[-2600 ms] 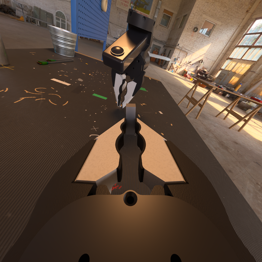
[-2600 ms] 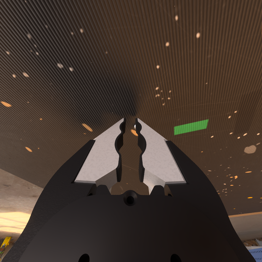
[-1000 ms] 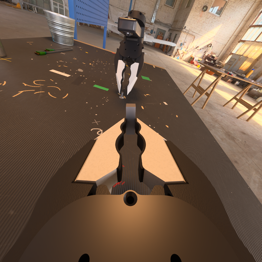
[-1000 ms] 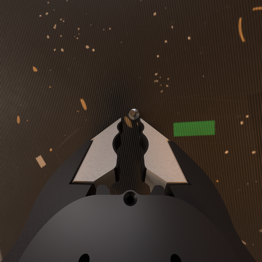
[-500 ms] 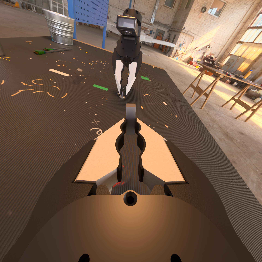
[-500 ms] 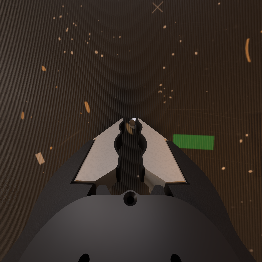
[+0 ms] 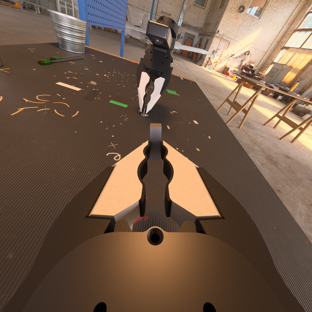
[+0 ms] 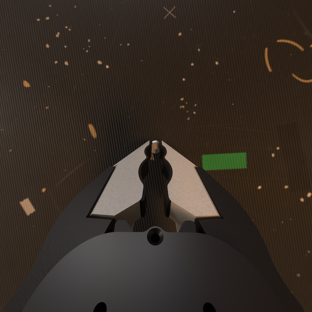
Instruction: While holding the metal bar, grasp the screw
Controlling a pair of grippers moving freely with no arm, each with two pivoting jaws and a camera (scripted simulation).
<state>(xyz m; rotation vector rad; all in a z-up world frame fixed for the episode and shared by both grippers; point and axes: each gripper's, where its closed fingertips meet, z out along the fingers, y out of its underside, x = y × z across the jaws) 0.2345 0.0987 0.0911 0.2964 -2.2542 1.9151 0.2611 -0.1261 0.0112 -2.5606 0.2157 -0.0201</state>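
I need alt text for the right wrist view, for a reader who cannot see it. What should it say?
The right hand-held gripper points down at a dark ribbed mat, its pale fingertips closed around a small screw. A green rectangle lies on the mat to the right, among scattered orange flecks.

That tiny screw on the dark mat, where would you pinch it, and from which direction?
Pinch the shank, coming straight down from above. The screw stands on its wide flat head with the thin shank pointing up, so it offers two sides to the fingertips. The right gripper already straddles it this way, tips close on either side.
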